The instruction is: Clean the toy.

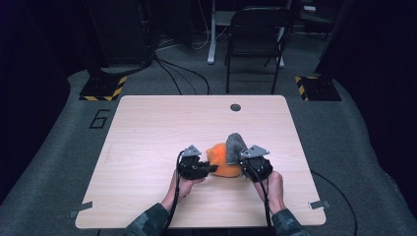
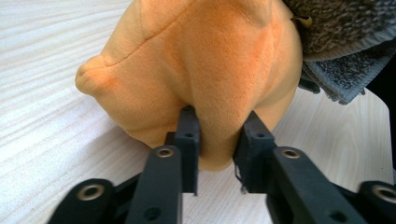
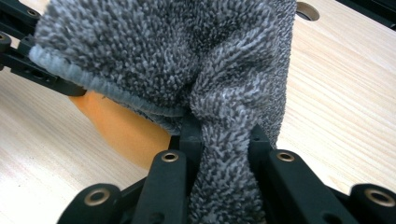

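Orange plush [image 1: 223,162] w/ grey towel [image 1: 234,146], wood table [image 1: 162,128], dark room, folding chair [image 1: 256,34]

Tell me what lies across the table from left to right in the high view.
Left tool → orange plush toy → grey towel → right tool

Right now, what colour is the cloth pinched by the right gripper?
Grey cloth, clearest in the right gripper view.
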`<state>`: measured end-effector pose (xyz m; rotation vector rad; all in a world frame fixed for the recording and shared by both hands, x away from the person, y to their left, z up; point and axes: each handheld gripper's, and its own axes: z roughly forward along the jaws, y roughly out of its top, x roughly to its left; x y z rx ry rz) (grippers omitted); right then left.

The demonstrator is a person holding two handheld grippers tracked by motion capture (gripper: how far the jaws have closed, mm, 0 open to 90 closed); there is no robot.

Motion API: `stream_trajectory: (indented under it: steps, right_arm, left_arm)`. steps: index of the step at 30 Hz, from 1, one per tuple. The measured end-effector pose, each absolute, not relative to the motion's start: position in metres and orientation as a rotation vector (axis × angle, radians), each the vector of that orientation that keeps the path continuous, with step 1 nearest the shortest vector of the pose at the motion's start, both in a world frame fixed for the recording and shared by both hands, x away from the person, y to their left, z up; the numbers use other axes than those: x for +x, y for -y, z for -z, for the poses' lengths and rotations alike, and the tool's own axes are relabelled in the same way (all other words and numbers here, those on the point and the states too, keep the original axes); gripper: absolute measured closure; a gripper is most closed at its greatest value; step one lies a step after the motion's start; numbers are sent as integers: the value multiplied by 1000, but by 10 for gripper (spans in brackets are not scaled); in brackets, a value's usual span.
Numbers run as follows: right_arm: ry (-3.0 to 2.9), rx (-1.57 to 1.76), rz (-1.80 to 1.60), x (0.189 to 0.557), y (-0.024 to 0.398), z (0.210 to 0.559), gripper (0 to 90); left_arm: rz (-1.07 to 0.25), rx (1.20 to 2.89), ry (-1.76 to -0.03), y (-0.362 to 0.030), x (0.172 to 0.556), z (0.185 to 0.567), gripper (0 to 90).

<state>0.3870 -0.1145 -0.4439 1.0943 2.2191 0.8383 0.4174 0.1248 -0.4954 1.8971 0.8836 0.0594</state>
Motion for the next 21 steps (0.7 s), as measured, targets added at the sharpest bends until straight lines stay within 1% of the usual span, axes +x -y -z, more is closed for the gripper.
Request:
stream_trajectory:
  steps: [4,5,7,10,16,18,19,21]
  right_arm:
    - [-2218,1111,-840,389,115,445,761]
    - [-2226,1107,-849,391,116,446,761]
    - [-2224,1122,-849,391,117,446,761]
    - [-2230,1119,-846,392,117,446,760]
    - [-2232,1129,-857,394,118,447,760]
    - [-2242,1130,-852,395,119,446,761]
    - [-2242,1132,-852,395,118,446,761]
    - [-2243,1131,-851,395,118,447,760]
  left_arm:
    - [-122,1921,-857,-124,417,494,503]
    - [-117,1926,-846,-126,417,494,455]
    - [-152,1933,-818,-128,415,493,396]
    - [-261,1979,-764,-128,412,491,294]
    - [-362,2062,-683,-124,413,500,221]
    - [-391,2083,-664,-123,413,502,216]
    - [-426,2103,-644,-122,413,504,210]
    - [-439,2113,-636,-121,413,504,207]
